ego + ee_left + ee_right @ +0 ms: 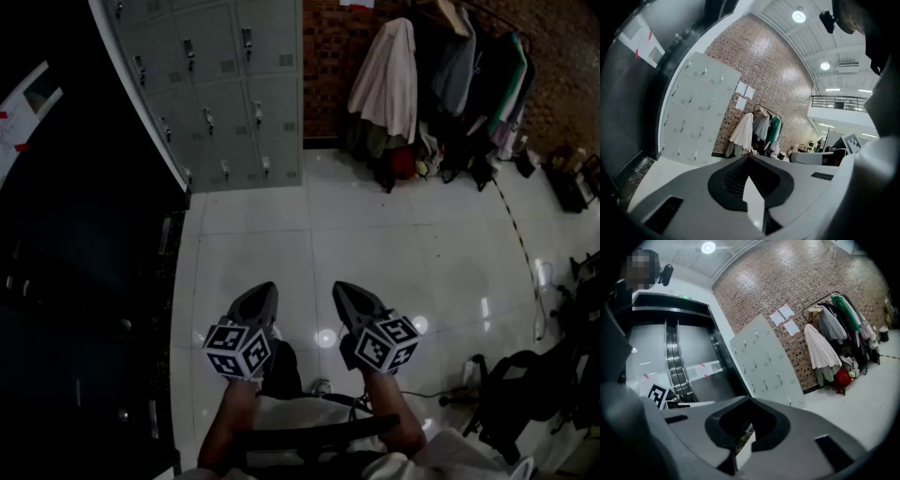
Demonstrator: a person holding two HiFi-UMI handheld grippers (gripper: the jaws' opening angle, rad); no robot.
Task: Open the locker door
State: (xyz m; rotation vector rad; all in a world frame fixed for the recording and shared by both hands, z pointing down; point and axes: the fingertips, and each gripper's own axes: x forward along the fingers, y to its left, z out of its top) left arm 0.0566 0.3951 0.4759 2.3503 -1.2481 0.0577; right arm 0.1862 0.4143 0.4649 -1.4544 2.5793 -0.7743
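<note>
No lettering or numbers can be read.

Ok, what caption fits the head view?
Both shut, left gripper and right gripper face grey lockers across a shiny floor.

Glossy white tile floor (375,244), brick wall (323,66), laden coat rack (450,66)

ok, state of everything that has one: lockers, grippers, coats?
Lockers: every visible door shut, none opened yet.
Left gripper: jaws together, empty, short of the lockers.
Right gripper: jaws together, empty.
Coats: hanging up.
</note>
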